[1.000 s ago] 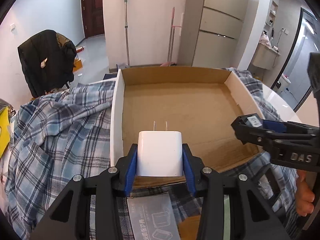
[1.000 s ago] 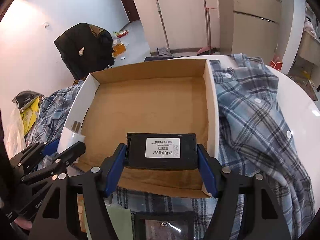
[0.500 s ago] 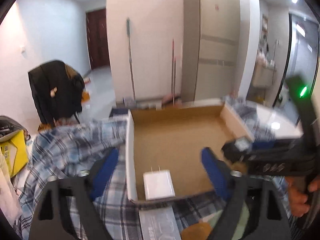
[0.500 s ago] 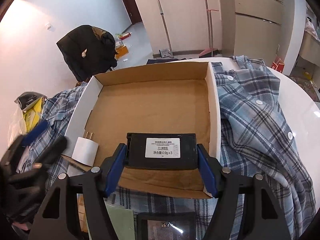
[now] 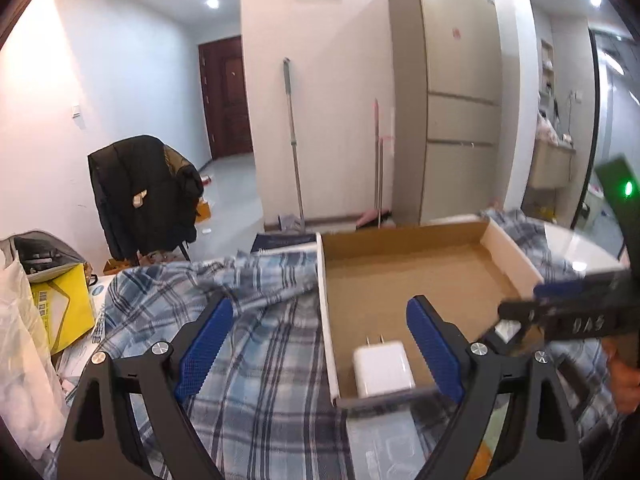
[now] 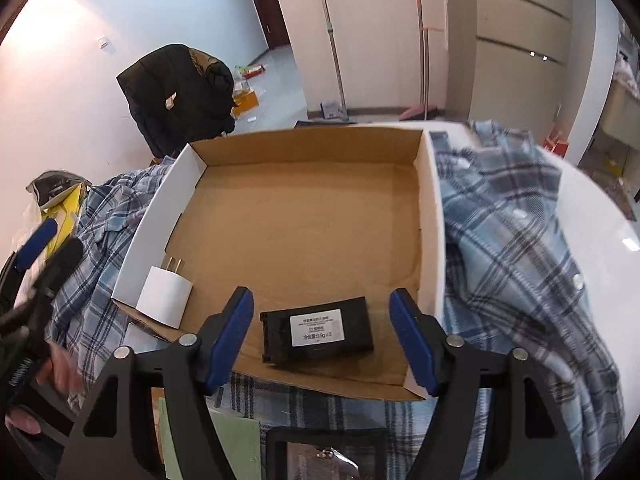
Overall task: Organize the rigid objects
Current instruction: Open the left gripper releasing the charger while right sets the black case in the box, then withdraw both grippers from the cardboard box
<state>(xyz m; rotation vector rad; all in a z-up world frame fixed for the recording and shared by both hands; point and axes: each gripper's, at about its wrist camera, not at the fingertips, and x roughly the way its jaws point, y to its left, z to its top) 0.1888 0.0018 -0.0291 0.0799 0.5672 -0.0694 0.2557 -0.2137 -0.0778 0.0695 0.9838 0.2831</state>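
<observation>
while letting the right gripper [image 6: 321,300] open its jaws over the black box [image 6: 316,330], hold the wrist steady and lift only once both blue pads are clear of the box's short ends. box flat on the floor of the cardboard tray [image 6: 430,220], near the front edge, label up, a little skewed, lying between the opening pads with a gap on each side and no contact.

pull back up and away along the fingers, not sideways. probably little to stop a nudged box at the front, given the low, ragged edge there. no need to square the box up; good enough as placed, by the look of it.

left gripper [image 5: 320,308] spread wide, pinching nothing, hanging above the tray's left wall and the plaid shirt [image 5: 248,320]. white charger [image 5: 382,364] flat in the tray's near left corner, prongs toward the far wall, just beside the left wall, clear of both pads. keep that hand high enough to miss the wall and the charger.

after that, likely time to look for the next rigid piece: perhaps the clear packet [image 5: 380,452] in front of the tray, though too blurred to identify.
</observation>
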